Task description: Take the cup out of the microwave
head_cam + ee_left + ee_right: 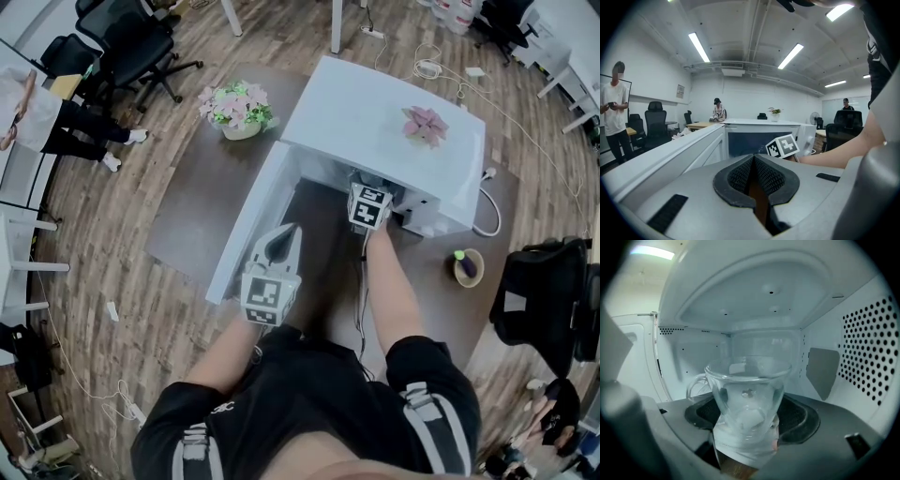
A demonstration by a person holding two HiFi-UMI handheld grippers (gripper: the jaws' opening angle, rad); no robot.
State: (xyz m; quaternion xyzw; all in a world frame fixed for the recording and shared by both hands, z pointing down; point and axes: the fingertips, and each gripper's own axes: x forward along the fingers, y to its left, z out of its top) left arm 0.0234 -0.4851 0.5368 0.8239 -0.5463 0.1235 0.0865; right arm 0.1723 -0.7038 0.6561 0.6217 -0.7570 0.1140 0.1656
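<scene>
A clear glass cup [747, 390] with its handle to the left stands inside the white microwave [375, 112]; the head view does not show the cup. My right gripper [747, 423] reaches into the cavity, with its dark pads [799, 420] pressed on the cup's lower sides. In the head view its marker cube [368, 206] sits at the microwave's mouth. The microwave door [246, 220] hangs open to the left. My left gripper [280, 242] hovers in front of that door, shut and with nothing in it [753, 177].
A pot of flowers [239, 110] stands left of the microwave, and a pink flower [425, 125] lies on its top. A bowl with an eggplant [467, 267] sits at the right. A black chair [544, 300] is further right. A cable [487, 220] runs behind.
</scene>
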